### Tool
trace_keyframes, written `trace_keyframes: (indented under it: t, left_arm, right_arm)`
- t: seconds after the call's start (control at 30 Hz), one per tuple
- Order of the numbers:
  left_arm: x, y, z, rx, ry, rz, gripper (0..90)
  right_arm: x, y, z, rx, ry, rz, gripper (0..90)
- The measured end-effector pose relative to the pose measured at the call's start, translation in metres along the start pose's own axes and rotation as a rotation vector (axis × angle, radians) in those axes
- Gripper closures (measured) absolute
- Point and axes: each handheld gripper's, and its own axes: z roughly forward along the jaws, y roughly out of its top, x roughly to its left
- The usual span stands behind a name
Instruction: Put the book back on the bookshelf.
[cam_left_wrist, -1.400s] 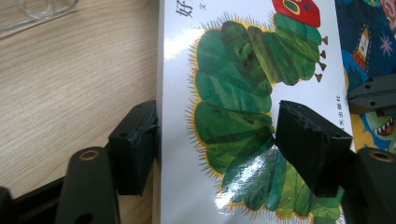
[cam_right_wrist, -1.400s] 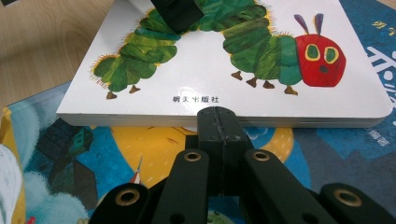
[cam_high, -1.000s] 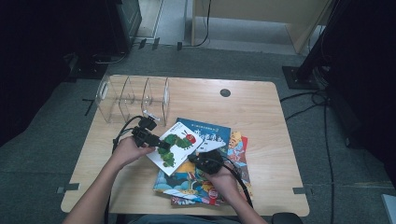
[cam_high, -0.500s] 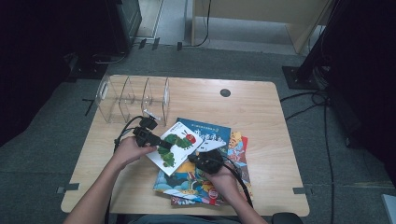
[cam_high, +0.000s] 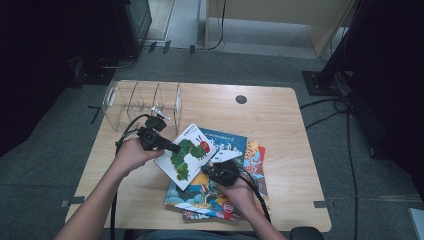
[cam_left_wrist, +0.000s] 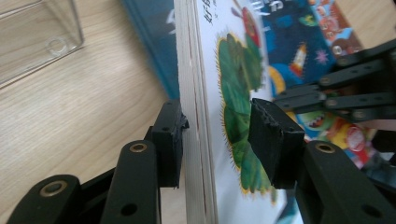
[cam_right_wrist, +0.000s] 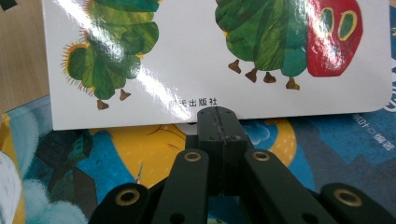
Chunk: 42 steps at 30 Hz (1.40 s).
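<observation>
A white board book with a green caterpillar (cam_high: 187, 155) (cam_left_wrist: 238, 70) (cam_right_wrist: 187, 56) lies tilted over a pile of picture books (cam_high: 215, 195) (cam_right_wrist: 140, 144). My left gripper (cam_high: 175, 148) (cam_left_wrist: 215, 130) has just been closing its jaws, and they now clamp the book's left edge, one pad under it and one on the cover. My right gripper (cam_high: 204, 170) (cam_right_wrist: 217, 114) is shut with nothing in it. Its tip sits at the book's near edge, resting over the pile. That gripper's black linkage (cam_left_wrist: 350, 93) reaches in beyond the book in the left gripper view.
A clear acrylic divider rack (cam_high: 142, 102) (cam_left_wrist: 37, 42) stands at the back left of the wooden table (cam_high: 290, 135). A round cable hole (cam_high: 241, 99) is near the far edge. Cables trail off the table's left side. Dark floor surrounds the table.
The left gripper has closed onto the caterpillar book's edge and risen, tipping that side of the book up. The right gripper has stayed put.
</observation>
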Motion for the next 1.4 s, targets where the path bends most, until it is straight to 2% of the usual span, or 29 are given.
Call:
trace_keyframes:
  t: [0.1, 0.13, 0.17, 0.27, 0.37, 0.43, 0.53, 0.63, 0.73, 1.13, 1.27, 1.4]
  left_arm:
    - [-0.007, 0.002, -0.005, 0.009, -0.032, -0.005, 64.1]
    - [-0.012, 0.003, -0.004, 0.025, -0.042, -0.001, 65.0]
    - [-0.016, 0.004, -0.004, 0.035, -0.034, 0.005, 65.7]
    - [-0.026, 0.007, -0.004, 0.055, 0.04, -0.003, 66.3]
    - [-0.031, 0.011, -0.002, 0.054, 0.058, -0.013, 66.9]
    - [-0.032, 0.011, 0.0, 0.051, 0.048, -0.018, 67.2]
    - [-0.031, 0.012, 0.001, 0.035, 0.01, -0.044, 70.9]
    - [-0.031, 0.013, 0.001, 0.032, 0.003, -0.063, 73.1]
    - [-0.034, 0.014, 0.0, 0.031, -0.012, -0.064, 76.3]
    - [-0.043, 0.016, -0.009, 0.023, 0.053, -0.007, 77.5]
    - [-0.041, 0.011, -0.02, -0.002, 0.071, 0.0, 77.5]
    - [-0.035, 0.007, -0.033, -0.022, 0.09, -0.012, 77.5]
  right_arm:
    - [0.0, 0.0, 0.0, 0.0, -0.001, 0.0, 90.0]
    - [0.0, 0.0, 0.0, -0.002, -0.002, -0.001, 90.0]
    - [0.0, 0.0, 0.001, -0.003, -0.003, -0.005, 90.0]
    - [-0.001, 0.001, 0.001, -0.003, -0.002, -0.008, 90.0]
    - [-0.001, 0.002, 0.002, -0.003, -0.002, -0.012, 88.9]
    - [-0.001, 0.003, 0.003, -0.005, 0.0, -0.014, 88.3]
    - [-0.002, 0.004, 0.004, -0.001, 0.004, -0.021, 86.7]
    - [-0.002, 0.005, 0.005, -0.002, 0.008, -0.027, 85.2]
    - [-0.002, 0.006, 0.005, 0.0, 0.015, -0.032, 83.3]
    - [-0.001, 0.008, 0.007, -0.002, 0.028, -0.058, 68.9]
    - [-0.005, 0.008, 0.006, 0.002, 0.005, -0.059, 64.5]
    - [-0.01, 0.007, 0.004, -0.006, -0.021, -0.065, 59.6]
